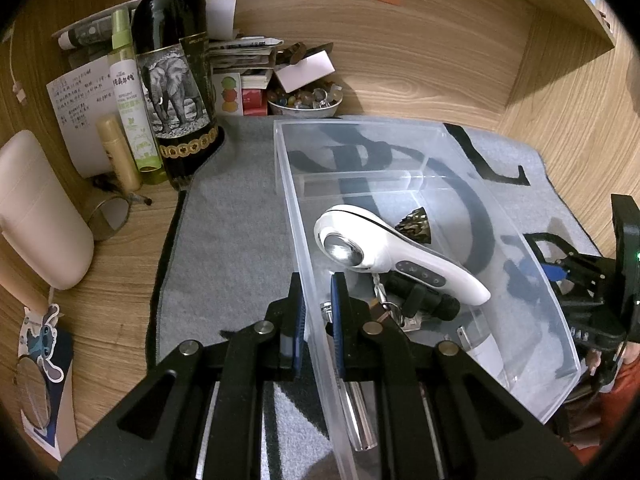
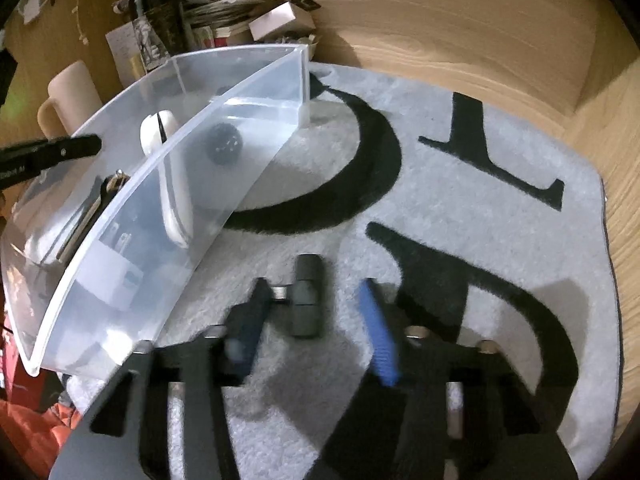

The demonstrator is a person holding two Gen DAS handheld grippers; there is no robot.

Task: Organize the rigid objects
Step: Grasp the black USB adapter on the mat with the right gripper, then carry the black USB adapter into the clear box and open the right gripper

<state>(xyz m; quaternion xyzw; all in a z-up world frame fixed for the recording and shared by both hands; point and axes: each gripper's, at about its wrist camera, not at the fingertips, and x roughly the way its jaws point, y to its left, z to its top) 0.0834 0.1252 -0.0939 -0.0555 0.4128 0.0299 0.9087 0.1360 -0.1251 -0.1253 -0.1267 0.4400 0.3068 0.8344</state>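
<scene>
A clear plastic bin (image 1: 532,280) stands on a grey mat (image 1: 224,248). My left gripper (image 1: 318,300) is shut on the bin's left wall, one finger outside and one inside. Inside the bin lie a white handheld device (image 1: 384,248), a spiky metallic cone (image 1: 416,224), keys with a black object (image 1: 420,300), a silver pen (image 1: 360,416) and a white plug (image 1: 484,352). In the right wrist view my right gripper (image 2: 316,308) is open low over the mat (image 2: 460,208), with a small dark T-shaped object (image 2: 306,296) lying between its fingers. The bin (image 2: 132,280) is to its left.
At the back left stand a dark wine bottle (image 1: 172,64), a green spray bottle (image 1: 132,92), a gold tube (image 1: 118,152) and a beige mug (image 1: 36,208). A bowl of small stones (image 1: 304,104) and stacked papers sit behind the bin. Wooden walls enclose the desk.
</scene>
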